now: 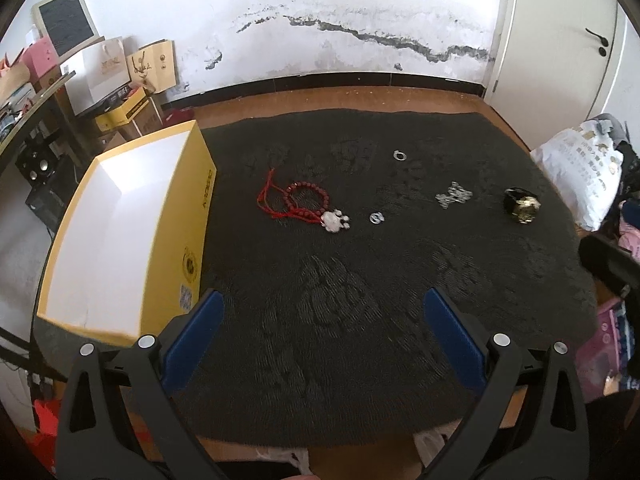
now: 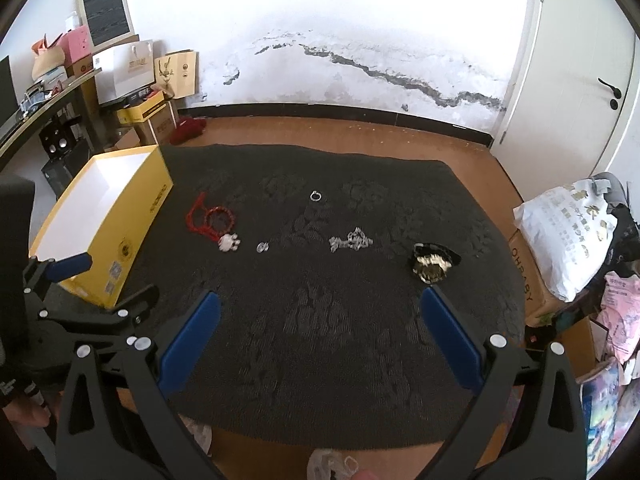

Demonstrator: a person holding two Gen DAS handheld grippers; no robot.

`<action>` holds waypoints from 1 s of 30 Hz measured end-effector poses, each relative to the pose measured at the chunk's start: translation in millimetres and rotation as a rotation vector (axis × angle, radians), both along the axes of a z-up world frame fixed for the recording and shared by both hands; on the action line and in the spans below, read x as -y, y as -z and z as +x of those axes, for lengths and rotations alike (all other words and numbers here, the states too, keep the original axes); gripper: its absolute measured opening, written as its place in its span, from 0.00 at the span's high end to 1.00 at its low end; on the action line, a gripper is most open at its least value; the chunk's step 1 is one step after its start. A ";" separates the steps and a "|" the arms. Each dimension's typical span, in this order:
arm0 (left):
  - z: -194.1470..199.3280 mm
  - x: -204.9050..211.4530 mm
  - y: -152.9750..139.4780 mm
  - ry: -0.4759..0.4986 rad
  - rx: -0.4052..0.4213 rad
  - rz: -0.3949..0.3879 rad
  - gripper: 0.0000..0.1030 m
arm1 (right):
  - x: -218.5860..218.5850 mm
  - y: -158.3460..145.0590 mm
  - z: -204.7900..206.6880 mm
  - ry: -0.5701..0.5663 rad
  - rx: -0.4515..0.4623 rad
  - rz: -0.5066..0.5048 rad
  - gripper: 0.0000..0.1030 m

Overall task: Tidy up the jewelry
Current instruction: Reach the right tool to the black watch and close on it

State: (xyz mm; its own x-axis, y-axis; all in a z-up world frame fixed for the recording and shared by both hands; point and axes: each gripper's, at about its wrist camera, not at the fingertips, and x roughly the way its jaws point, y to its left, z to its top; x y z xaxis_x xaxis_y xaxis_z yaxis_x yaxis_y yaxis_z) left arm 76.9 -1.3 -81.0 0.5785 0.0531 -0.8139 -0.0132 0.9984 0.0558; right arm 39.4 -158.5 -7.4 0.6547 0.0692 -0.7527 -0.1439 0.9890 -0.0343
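Note:
Jewelry lies on a dark mat [image 1: 340,320] [image 2: 320,340]. A red bead bracelet with red cord and a white paw charm [image 1: 306,204] [image 2: 214,222] lies at the left. A small silver piece [image 1: 376,219] [image 2: 262,247], a silver ring [image 1: 399,155] [image 2: 315,196], a silver chain [image 1: 453,195] [image 2: 351,241] and a black and gold watch [image 1: 522,205] [image 2: 432,266] lie further right. An open yellow box with a white inside [image 1: 120,236] [image 2: 100,208] stands at the mat's left edge. My left gripper [image 1: 322,314] [image 2: 100,276] is open and empty beside the box. My right gripper [image 2: 320,316] is open and empty, short of the watch.
Boxes and paper bags [image 2: 136,68] stack against the wall at the far left by a dark desk [image 2: 44,100]. A white printed bag [image 1: 576,168] [image 2: 568,232] and clutter stand right of the mat. A white door [image 2: 580,60] is at the far right. Wood floor surrounds the mat.

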 end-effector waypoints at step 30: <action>200.5 3.1 86.7 -0.035 -0.063 -0.061 0.05 | 34.7 97.6 119.1 0.055 -0.158 0.040 0.06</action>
State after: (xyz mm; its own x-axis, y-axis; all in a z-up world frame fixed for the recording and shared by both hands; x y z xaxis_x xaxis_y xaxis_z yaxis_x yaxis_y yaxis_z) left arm 277.3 -4.4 -167.8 0.5248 0.0213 -0.8510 -0.0462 0.9989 -0.0035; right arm 158.5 -193.2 -105.0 0.5318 0.0686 -0.8441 -0.0898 0.9957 0.0244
